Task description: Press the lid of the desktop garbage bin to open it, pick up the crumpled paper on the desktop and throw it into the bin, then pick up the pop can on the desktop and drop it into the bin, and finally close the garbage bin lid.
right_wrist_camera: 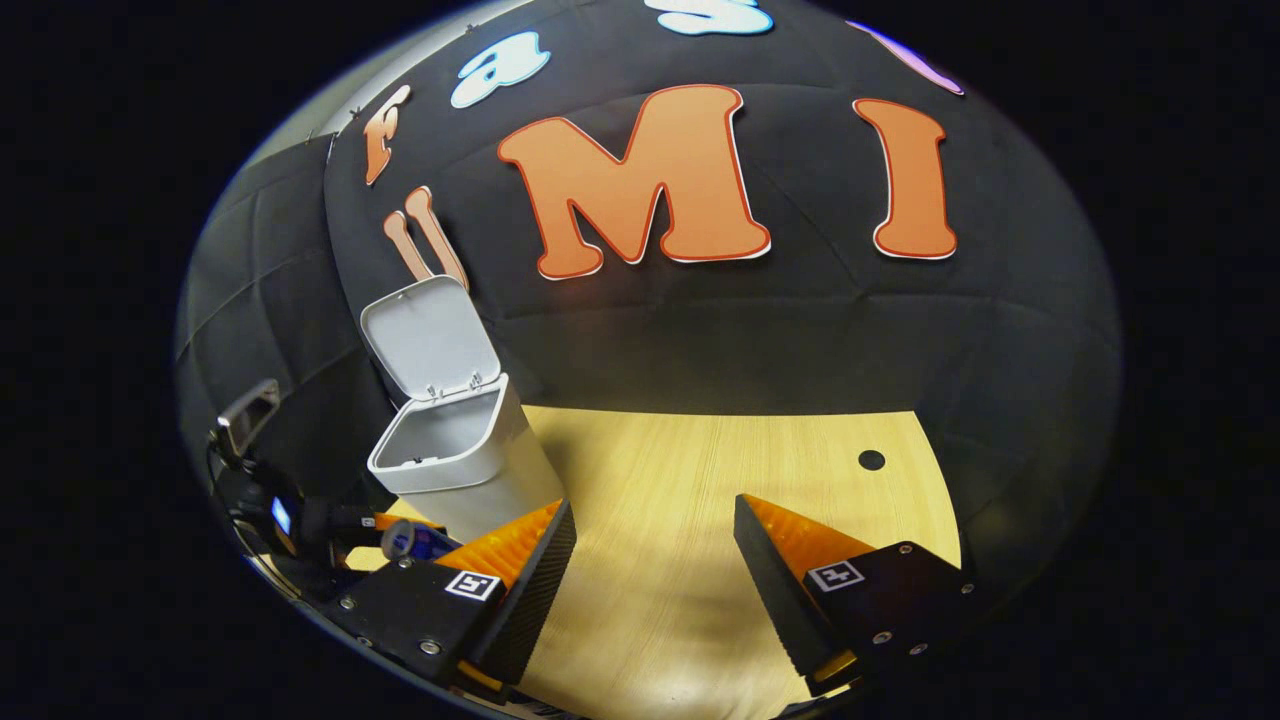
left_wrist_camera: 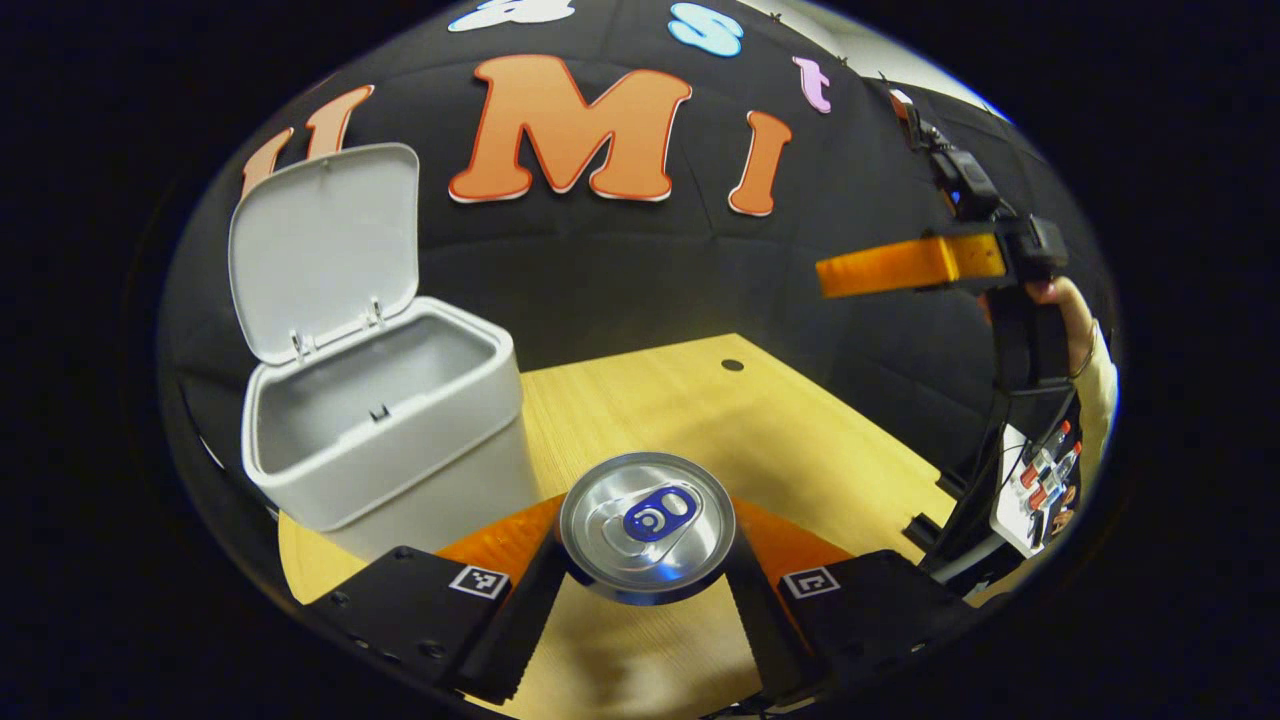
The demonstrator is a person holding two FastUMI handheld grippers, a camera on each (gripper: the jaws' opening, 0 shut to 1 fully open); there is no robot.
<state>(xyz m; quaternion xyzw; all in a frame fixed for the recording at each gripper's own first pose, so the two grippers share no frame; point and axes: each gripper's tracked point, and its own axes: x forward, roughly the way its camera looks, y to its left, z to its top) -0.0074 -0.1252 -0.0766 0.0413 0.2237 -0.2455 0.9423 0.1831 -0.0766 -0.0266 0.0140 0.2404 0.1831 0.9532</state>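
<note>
The pop can (left_wrist_camera: 647, 525), with a silver top and a blue tab, sits between the fingers of my left gripper (left_wrist_camera: 647, 565), which is shut on it. The white garbage bin (left_wrist_camera: 400, 440) stands just to the left of the can, its lid (left_wrist_camera: 325, 240) swung up and the inside open. In the right gripper view the bin (right_wrist_camera: 470, 460) stands at the left with its lid (right_wrist_camera: 430, 340) raised. My right gripper (right_wrist_camera: 650, 590) is open over bare table with nothing between its fingers. The left gripper with the can (right_wrist_camera: 410, 540) shows low at the left, beside the bin.
The wooden table (left_wrist_camera: 760, 440) has a small dark hole (left_wrist_camera: 732, 365) near its back edge. The right gripper (left_wrist_camera: 905, 265) and the hand (left_wrist_camera: 1075, 325) holding it hang high at the right of the left gripper view. Black cloth walls close the back and sides.
</note>
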